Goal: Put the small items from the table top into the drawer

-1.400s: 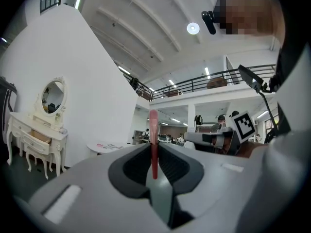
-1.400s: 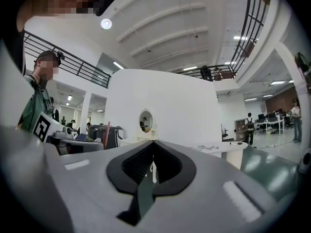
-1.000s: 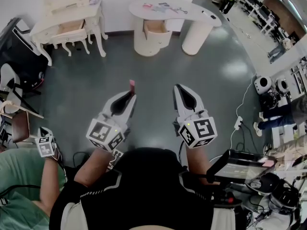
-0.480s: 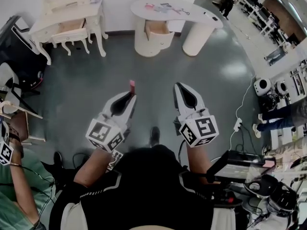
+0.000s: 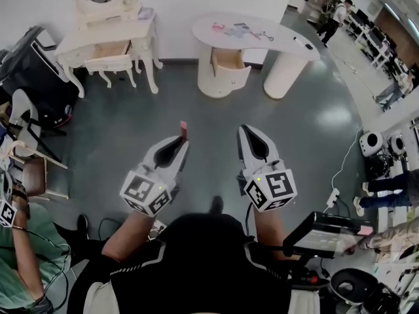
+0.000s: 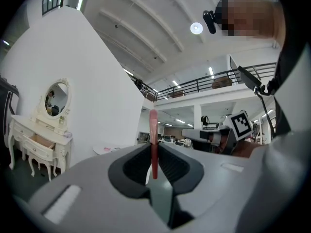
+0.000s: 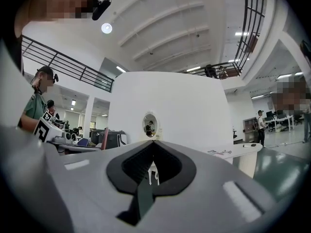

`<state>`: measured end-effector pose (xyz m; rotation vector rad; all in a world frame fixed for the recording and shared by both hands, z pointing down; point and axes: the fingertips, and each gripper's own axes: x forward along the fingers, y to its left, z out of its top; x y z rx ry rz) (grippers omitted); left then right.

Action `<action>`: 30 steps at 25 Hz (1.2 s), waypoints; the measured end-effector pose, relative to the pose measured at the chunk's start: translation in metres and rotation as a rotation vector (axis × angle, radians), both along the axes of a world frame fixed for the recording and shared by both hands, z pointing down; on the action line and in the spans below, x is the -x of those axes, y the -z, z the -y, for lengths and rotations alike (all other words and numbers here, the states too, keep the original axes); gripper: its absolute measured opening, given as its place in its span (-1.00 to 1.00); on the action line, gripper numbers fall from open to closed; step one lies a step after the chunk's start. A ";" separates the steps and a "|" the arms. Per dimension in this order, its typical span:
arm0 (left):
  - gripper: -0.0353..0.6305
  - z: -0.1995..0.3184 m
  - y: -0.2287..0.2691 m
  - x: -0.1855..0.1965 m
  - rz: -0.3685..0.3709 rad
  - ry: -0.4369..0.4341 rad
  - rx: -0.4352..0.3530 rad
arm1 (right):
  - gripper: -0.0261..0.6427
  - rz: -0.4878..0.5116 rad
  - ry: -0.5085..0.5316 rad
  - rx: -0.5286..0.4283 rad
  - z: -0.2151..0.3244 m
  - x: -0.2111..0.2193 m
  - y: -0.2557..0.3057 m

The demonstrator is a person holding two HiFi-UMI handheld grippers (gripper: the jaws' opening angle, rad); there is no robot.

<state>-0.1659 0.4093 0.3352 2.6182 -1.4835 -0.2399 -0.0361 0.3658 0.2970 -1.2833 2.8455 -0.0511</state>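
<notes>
- Two handheld grippers sit at the centre of the head view, both pointing toward the top of the frame over a grey floor
- Left gripper (image 5: 181,138): its jaws are clamped on a thin red stick (image 5: 183,127), gripped low on its length, so most of it stands up past the jaw tips
- Right gripper (image 5: 245,129): its jaws are closed tip to tip, with nothing between them
- White curved table (image 5: 288,44): at top centre, well apart from both grippers, with several small items (image 5: 239,28) lying on its top
- Drawer (image 5: 229,60): pulled open below the table top, facing the person
- Step in hand, as judged: carrying the stick to that drawer
- Doing it well: keep the pinch firm and the gripper level, because a stick held near one end may pivot or slip
- Release: bring the jaw tips over the drawer opening and low inside it before the jaws part
- Caution: an ornate dressing table (image 5: 108,41) at upper left also has an open drawer, so aim for the curved table
</notes>
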 end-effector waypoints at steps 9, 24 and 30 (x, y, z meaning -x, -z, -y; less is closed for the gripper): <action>-0.76 0.066 0.010 -0.031 0.018 0.035 -0.005 | -0.92 0.041 0.008 -0.007 0.074 -0.038 0.008; -0.76 0.139 0.009 -0.082 0.032 0.097 -0.007 | -0.92 0.069 0.052 -0.042 0.140 -0.098 0.004; -0.76 0.158 0.010 -0.088 0.055 0.100 -0.008 | -0.92 0.057 0.052 -0.022 0.161 -0.105 -0.004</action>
